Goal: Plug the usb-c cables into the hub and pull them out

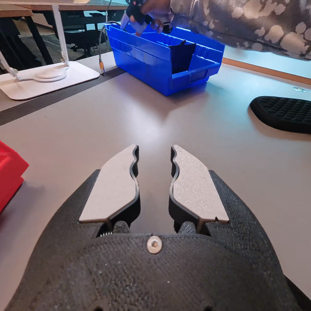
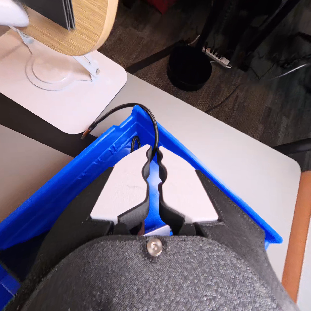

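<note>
My right gripper (image 2: 154,149) reaches into the far corner of a blue bin (image 2: 193,161) and is shut on a black braided cable (image 2: 155,129). The cable arches over the bin's corner, and its orange-sleeved plug (image 2: 86,132) hangs outside above the table. In the left wrist view the same cable (image 1: 101,42) hangs over the bin's (image 1: 151,67) far left side with its orange plug (image 1: 101,66) near the table. My left gripper (image 1: 154,148) is open and empty, low over the grey table (image 1: 117,117), well in front of the bin. No hub shows.
A white monitor stand base (image 1: 50,79) sits at the left beside the bin. A red bin (image 1: 10,171) is at the left edge. A black mesh pad (image 1: 284,114) lies at the right. A person's patterned sleeve (image 1: 244,25) reaches over the bin. A black divider (image 1: 181,55) stands inside the bin. The gap from one gripper's tips to the other's is roughly 45 cm.
</note>
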{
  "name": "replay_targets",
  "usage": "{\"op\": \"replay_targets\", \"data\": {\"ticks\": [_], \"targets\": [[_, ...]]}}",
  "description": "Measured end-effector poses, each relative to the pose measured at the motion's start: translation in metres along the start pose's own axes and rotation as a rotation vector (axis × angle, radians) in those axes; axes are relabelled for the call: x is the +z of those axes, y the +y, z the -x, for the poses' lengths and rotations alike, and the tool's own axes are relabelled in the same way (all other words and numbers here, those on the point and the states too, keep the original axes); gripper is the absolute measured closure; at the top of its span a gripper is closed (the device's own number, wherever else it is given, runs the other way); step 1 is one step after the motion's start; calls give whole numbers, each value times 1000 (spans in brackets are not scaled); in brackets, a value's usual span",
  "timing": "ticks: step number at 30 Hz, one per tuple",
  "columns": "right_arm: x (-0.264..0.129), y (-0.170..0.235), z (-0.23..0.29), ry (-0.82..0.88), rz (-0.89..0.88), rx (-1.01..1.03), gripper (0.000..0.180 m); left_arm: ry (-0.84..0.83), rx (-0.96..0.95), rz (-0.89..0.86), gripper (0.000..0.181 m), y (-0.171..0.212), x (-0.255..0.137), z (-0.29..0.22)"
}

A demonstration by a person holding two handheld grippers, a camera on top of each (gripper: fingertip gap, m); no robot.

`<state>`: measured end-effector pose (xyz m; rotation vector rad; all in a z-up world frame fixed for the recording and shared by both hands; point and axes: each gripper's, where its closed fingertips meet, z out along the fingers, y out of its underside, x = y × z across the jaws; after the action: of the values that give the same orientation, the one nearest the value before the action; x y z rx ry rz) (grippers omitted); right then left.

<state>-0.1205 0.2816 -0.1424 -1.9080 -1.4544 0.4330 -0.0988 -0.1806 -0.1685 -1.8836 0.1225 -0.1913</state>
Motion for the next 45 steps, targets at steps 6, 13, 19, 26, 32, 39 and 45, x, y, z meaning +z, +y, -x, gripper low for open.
{"op": "replay_targets", "data": {"ticks": [6, 13, 19, 26, 32, 39, 45], "targets": [[-48, -17, -14, 42, -109, -138, 175, -66, 10, -32, 143, -9, -6, 8], [-130, -18, -20, -25, -302, -275, 176, -94, 47, -42, 143, -14, -7, 7], [-174, -14, -9, -101, -499, -308, 176, -104, 51, -48, 142, -16, -8, 7], [-176, 11, -10, -89, -427, -358, 176, -111, 60, -53, 142, -18, -9, 6], [-111, 42, -7, 57, -152, -475, 176, -92, 70, -28, 141, -13, -4, 2], [-84, 48, -20, 91, -22, -405, 143, -120, 68, -38, 141, -15, -9, 7], [-147, 34, 13, -78, -263, -243, 131, -106, 65, -25, 141, -11, -6, 5]]}}
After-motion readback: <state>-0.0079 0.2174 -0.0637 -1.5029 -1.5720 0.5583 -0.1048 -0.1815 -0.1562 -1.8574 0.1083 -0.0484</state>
